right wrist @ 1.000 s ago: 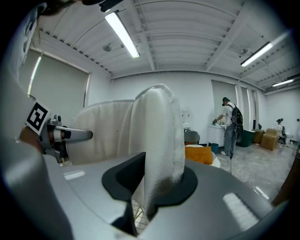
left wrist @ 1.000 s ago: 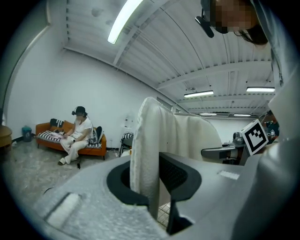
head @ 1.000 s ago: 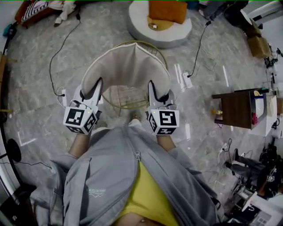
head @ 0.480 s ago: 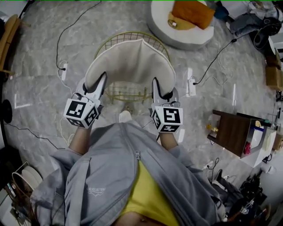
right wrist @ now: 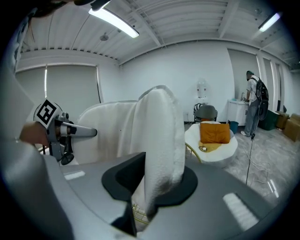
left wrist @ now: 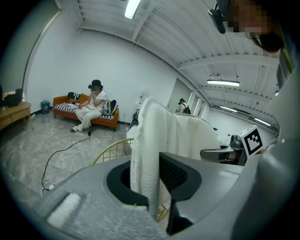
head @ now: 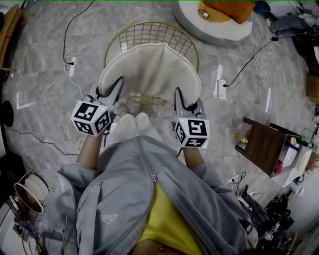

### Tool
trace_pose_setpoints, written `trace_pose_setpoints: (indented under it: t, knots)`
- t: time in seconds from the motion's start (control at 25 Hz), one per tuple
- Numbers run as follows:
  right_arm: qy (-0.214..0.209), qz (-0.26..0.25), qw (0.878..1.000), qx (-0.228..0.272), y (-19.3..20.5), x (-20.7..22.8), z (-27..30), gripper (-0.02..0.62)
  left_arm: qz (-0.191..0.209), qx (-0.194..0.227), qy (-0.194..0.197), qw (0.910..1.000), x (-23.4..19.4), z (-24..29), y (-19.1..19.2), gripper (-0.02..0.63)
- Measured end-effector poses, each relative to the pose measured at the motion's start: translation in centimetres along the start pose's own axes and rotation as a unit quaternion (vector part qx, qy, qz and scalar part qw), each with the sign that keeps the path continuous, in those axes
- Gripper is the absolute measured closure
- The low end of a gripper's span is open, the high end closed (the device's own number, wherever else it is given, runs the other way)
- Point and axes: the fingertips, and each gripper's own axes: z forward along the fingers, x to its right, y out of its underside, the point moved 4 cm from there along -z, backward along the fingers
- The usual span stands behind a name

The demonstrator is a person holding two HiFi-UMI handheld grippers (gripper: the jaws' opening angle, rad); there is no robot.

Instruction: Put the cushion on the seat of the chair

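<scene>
A cream horseshoe-shaped cushion (head: 149, 69) hangs over the gold wire chair (head: 149, 34) in the head view. My left gripper (head: 115, 85) is shut on the cushion's left arm, and my right gripper (head: 179, 95) is shut on its right arm. In the left gripper view the white fabric (left wrist: 150, 145) stands pinched between the black pads. The right gripper view shows the cushion's thick edge (right wrist: 159, 140) clamped the same way. The chair's seat (head: 142, 99) shows as gold wire under the cushion's open middle, just beyond my feet (head: 130, 122).
A round white lounge seat (head: 219, 25) with an orange pillow (head: 234, 7) lies at the top right. Cables (head: 75, 30) and power strips (head: 218, 87) run over the marble floor. A dark wooden side table (head: 266, 147) stands at the right. Another person (left wrist: 91, 105) sits on an orange sofa far off.
Both grippers have come down with the cushion toward the chair. The chair now shows more of its wire back above the cushion, and my feet have come into view below it.
</scene>
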Motion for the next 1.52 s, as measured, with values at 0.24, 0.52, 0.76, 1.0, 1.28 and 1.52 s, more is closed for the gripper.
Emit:
trace_pose_setpoints:
  t: [0.24,0.52,0.76,1.0,1.28,1.52]
  knots:
    - [0.004,0.029,0.998,-0.059,4.1,0.9,2.5,0.529,-0.028,-0.072,0.023,0.9967,-2.3,3.3,3.7,0.546]
    - [0.005,0.052,0.994,-0.1,8.7,2.0,6.2,0.529,-0.043,-0.127,0.042,0.9901,-5.2,6.9,7.8,0.543]
    - [0.003,0.065,0.99,-0.122,12.3,3.1,8.5,0.529,-0.051,-0.154,0.043,0.9857,-6.7,9.6,11.3,0.541]
    - [0.006,0.064,0.99,-0.127,13.9,4.0,9.2,0.528,-0.06,-0.159,0.045,0.9845,-6.8,10.9,13.0,0.541]
    - [0.016,0.072,0.986,-0.147,15.0,4.3,10.0,0.528,-0.078,-0.178,0.055,0.9795,-7.6,11.9,14.2,0.54]
    - [0.01,0.075,0.983,-0.168,16.8,4.4,12.2,0.528,-0.098,-0.197,0.058,0.9739,-9.7,13.3,16.5,0.538]
